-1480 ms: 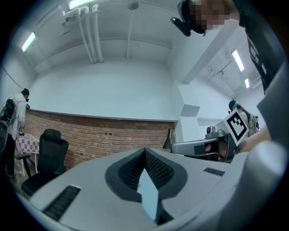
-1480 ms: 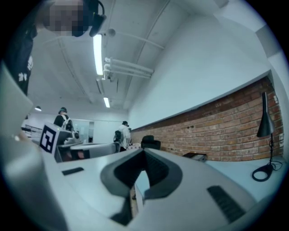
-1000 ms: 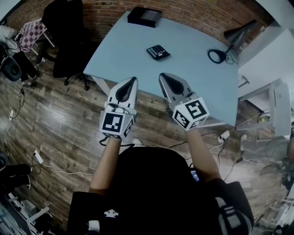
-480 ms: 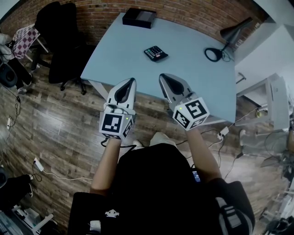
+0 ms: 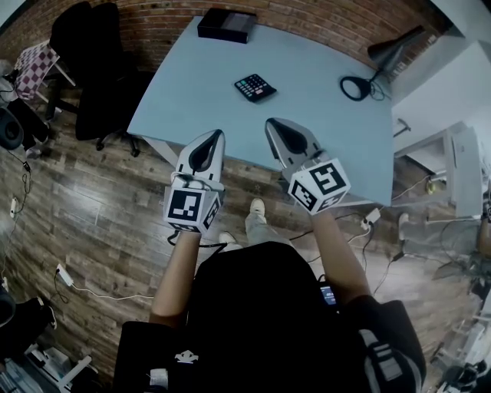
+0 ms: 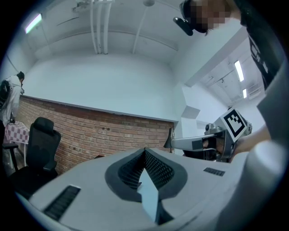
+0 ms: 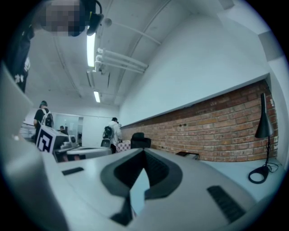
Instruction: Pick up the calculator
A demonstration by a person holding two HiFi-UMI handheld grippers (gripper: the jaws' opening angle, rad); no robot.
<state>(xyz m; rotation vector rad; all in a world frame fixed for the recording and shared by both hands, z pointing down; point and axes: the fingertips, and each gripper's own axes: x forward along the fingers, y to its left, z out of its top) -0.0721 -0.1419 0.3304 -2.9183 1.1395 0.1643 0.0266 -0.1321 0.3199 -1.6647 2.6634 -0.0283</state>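
Small black rectangular calculator point(image 5: 255, 87) lies flat on the smooth pale-blue tabletop point(image 5: 322, 130), well ahead of my left gripper point(image 5: 218, 133) and right gripper point(image 5: 270, 124). Only the head view shows it. Both pairs of ribbed jaws are together, nothing between.

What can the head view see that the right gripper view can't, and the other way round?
Only the head view shows the calculator and the wooden floor. Only the right gripper view shows ceiling lights and people standing far off. Both show the brick wall, the black lamp, the table, the left gripper and the right gripper.
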